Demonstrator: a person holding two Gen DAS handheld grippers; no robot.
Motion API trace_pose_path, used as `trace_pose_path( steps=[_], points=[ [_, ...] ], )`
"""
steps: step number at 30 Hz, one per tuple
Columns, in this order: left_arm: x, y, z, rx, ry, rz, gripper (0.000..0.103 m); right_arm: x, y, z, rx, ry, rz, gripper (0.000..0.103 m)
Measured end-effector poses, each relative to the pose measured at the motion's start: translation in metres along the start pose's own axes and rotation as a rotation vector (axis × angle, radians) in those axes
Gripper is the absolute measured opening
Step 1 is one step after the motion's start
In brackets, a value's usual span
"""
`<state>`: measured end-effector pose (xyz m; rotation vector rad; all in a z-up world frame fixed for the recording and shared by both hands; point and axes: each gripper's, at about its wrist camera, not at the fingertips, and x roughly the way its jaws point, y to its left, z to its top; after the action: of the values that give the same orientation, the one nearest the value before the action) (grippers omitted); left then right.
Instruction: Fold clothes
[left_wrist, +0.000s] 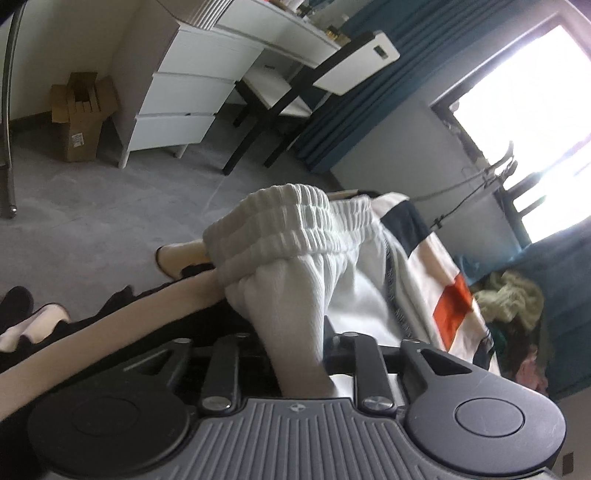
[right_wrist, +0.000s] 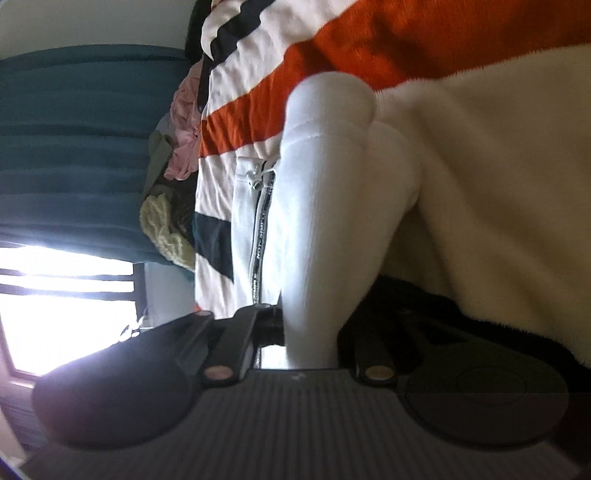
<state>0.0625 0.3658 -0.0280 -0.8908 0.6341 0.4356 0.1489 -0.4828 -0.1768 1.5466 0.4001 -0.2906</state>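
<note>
White trousers (left_wrist: 295, 258), side-tape lettering unreadable, clamped by both grippers (left_wrist: 295, 354) (right_wrist: 310, 332).

My left gripper (left_wrist: 295, 354): dark grey, ribbed plate, round discs, silver screws | my right gripper (right_wrist: 306, 332): same build, shadowed

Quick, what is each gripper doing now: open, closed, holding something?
Left gripper: closed on the white pants, near the elastic waistband.
Right gripper: closed on a bunched fold of the same white pants.
</note>
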Motion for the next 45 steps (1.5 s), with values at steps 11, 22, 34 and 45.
trace_pose_path(
  steps=[11, 22, 34, 45],
  points=[
    [-0.057, -0.04, -0.036, 0.271, -0.093, 0.09, 0.063, -0.003, 0.012, -0.002, -0.015, 0.008, 0.079, 0.073],
    [-0.044, -0.211, -0.127, 0.584, -0.062, -0.157, 0.064, -0.015, 0.01, -0.002, -0.107, -0.084, 0.017, 0.073],
    [0.03, -0.248, -0.252, 0.912, -0.034, -0.116, 0.067, -0.008, 0.003, 0.006, -0.075, -0.073, 0.036, 0.072],
    [0.056, -0.195, -0.27, 0.966, 0.055, 0.047, 0.07, -0.013, 0.008, 0.024, -0.067, -0.077, 0.157, 0.074]
  ],
)
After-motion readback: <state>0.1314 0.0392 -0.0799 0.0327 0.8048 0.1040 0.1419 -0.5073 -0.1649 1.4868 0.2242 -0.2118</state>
